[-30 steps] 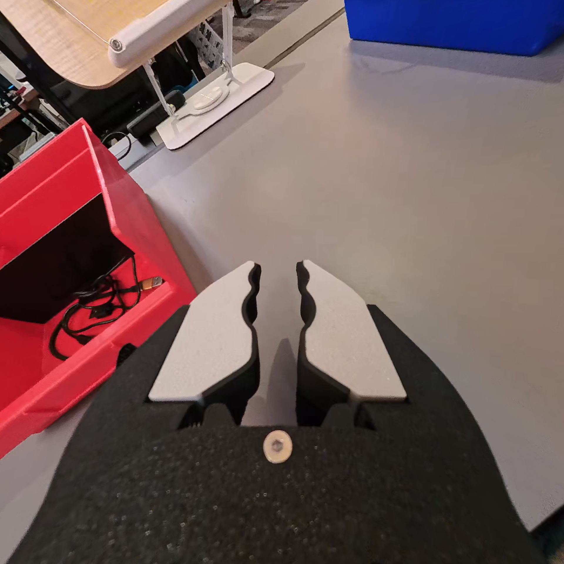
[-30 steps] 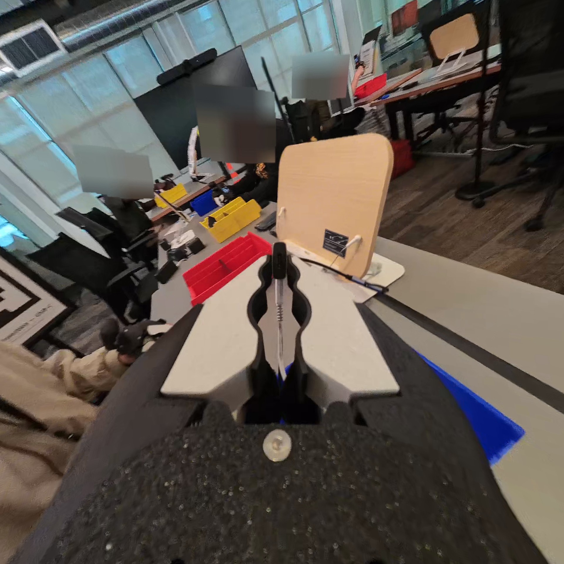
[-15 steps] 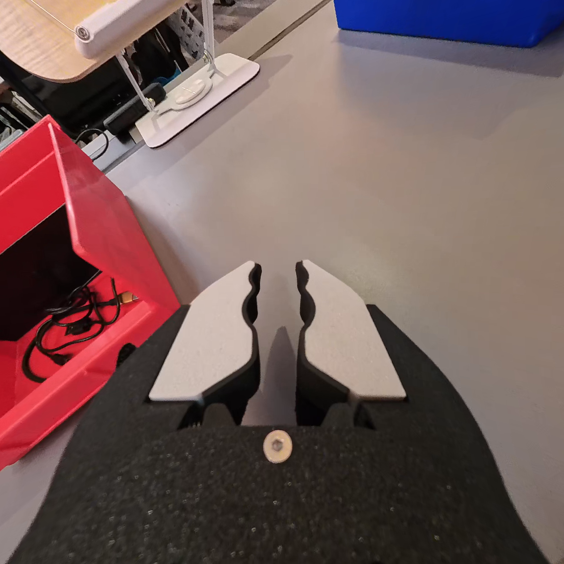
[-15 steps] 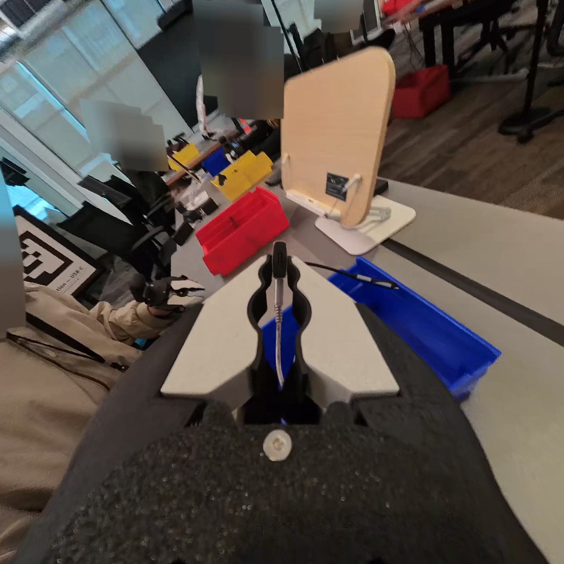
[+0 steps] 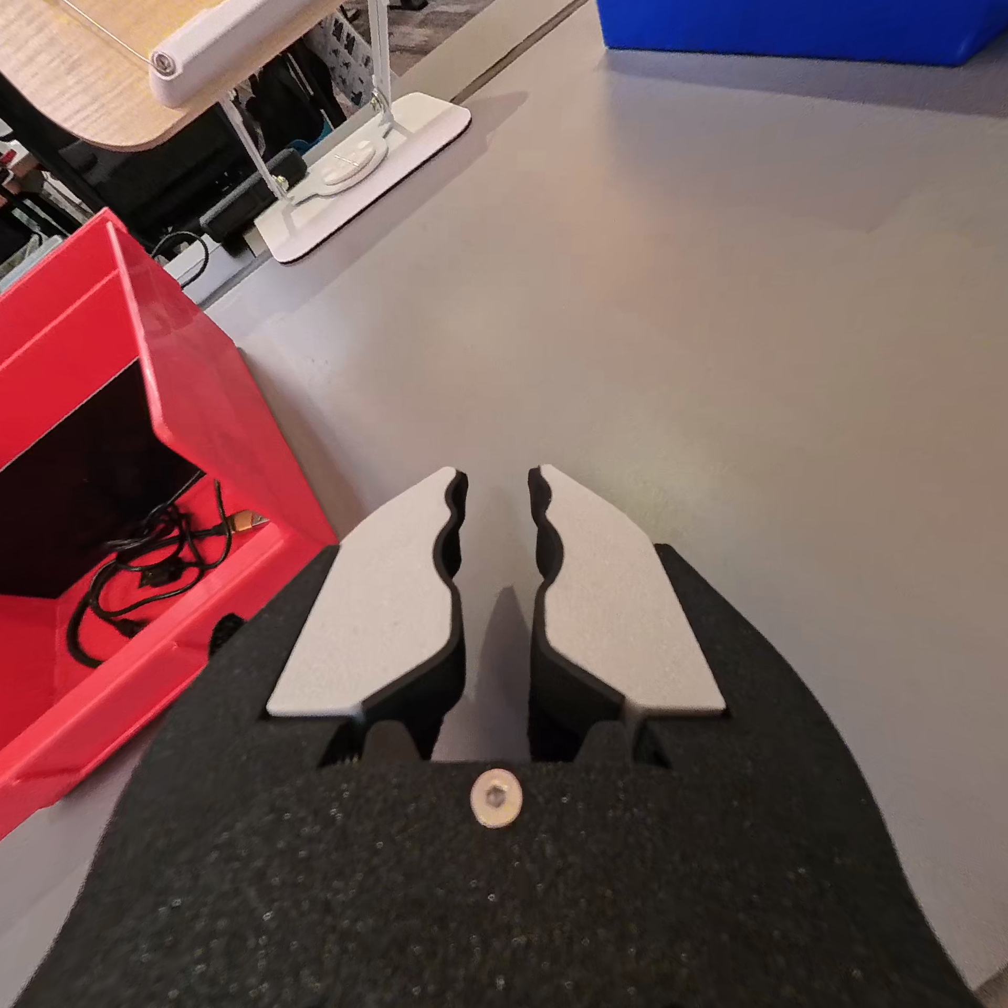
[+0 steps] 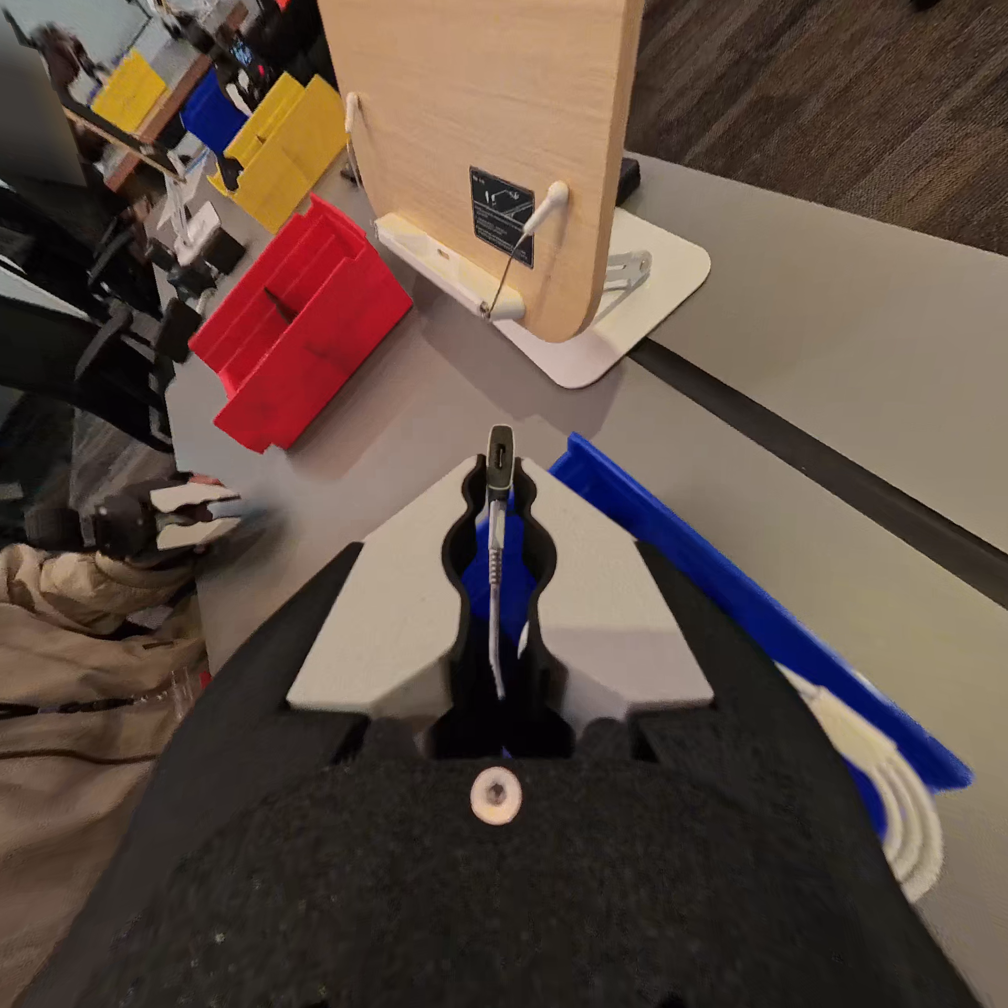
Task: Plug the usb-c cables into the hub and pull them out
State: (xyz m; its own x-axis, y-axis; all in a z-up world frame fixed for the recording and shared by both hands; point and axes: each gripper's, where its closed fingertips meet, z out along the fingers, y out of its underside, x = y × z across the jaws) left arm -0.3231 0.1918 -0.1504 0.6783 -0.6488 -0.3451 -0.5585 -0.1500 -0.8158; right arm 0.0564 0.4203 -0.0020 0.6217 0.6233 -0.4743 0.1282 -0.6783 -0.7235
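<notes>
Currently catalogued, item one: usb-c cable (image 6: pixel 500 463), whose dark plug is being pinched at the fingertips of the right gripper (image 6: pixel 499 474), metal end projecting forward past the tips and the pale cord trailing back down the channel between the fingers. The right gripper is hovering above the grey table (image 6: pixel 818 491), over the near corner of the blue bin (image 6: pixel 709 589).

Handling, judged: the cable is looking light and limp, the plug shell short, rigid and smooth. The hold belongs on the shell, as it is being taken now; a grip on the cord would be letting the plug droop and twist off line. The projecting tip is likely bending if pushed in crooked.

Item two: left gripper (image 5: pixel 496 480), holding nothing, its jaws standing apart with bare table showing between them; it is hanging low beside the red bin (image 5: pixel 229 436).

Containers:
- Red bin: holding a tangle of black cables (image 5: pixel 147 573), one ending in a metal plug, lying loose on its floor; a dark panel is shading the far part.
- Blue bin: holding coiled white cord (image 6: pixel 905 818) at its near end; the rest is hidden behind the gripper.

Hub: not showing in either view. A wooden stand (image 6: pixel 491 136) on a white base is sitting behind the bins.
</notes>
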